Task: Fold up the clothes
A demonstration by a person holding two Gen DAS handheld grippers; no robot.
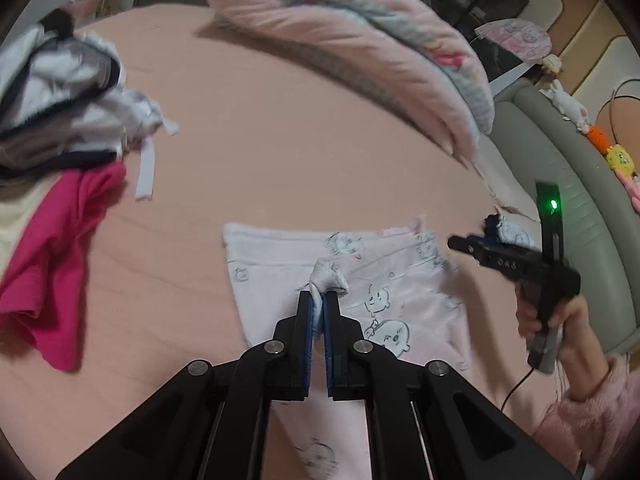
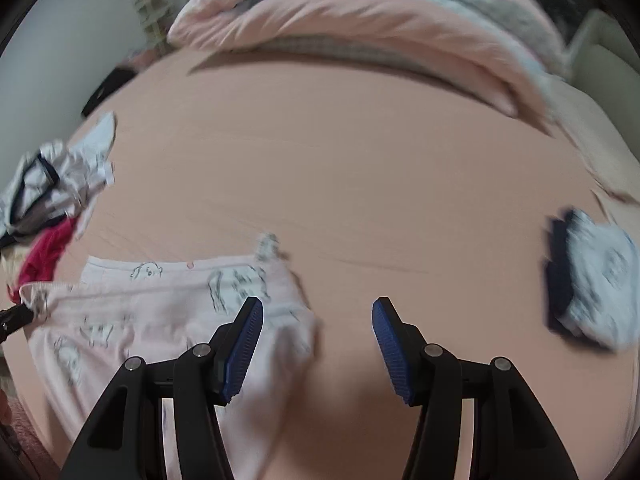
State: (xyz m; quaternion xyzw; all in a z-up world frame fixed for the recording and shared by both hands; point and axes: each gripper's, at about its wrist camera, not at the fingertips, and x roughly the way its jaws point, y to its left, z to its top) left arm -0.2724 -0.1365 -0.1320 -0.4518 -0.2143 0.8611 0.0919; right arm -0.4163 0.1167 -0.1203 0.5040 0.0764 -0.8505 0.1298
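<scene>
A pink-sheeted bed (image 1: 280,152) fills both views. On it lies a pale pink garment (image 1: 400,292) printed with outline cartoon faces, spread mostly flat near the bed's front edge.

In the left wrist view, the left gripper (image 1: 319,300) has its blue-padded fingers (image 1: 306,320) clenched on a bunched fold of this garment, which sticks up just beyond the tips. This view alone shows the person's right hand (image 1: 552,320), in a fuzzy pink sleeve (image 1: 592,420), holding the right gripper (image 1: 464,243) by its black pistol handle over the garment's right side; a green light glows on the handle's upright part. To the left sits a heap of white, grey and dark clothes (image 1: 60,92) with a magenta garment (image 1: 60,260) below it. A rolled pink quilt (image 1: 360,40) lies across the far side of the bed, and a grey padded bed frame with small plush toys (image 1: 600,148) runs along the right.

In the right wrist view, which is blurred, the right gripper (image 2: 318,316) has its fingers (image 2: 248,344) released and well apart, with nothing between them; the left one hangs over the garment's (image 2: 140,320) right edge, the other over bare sheet. This view alone shows clearly a small folded white-and-navy piece (image 2: 592,280) lying on the bed at the right. The left gripper's black tip (image 2: 12,320) just shows at the left edge, at the garment's corner.
</scene>
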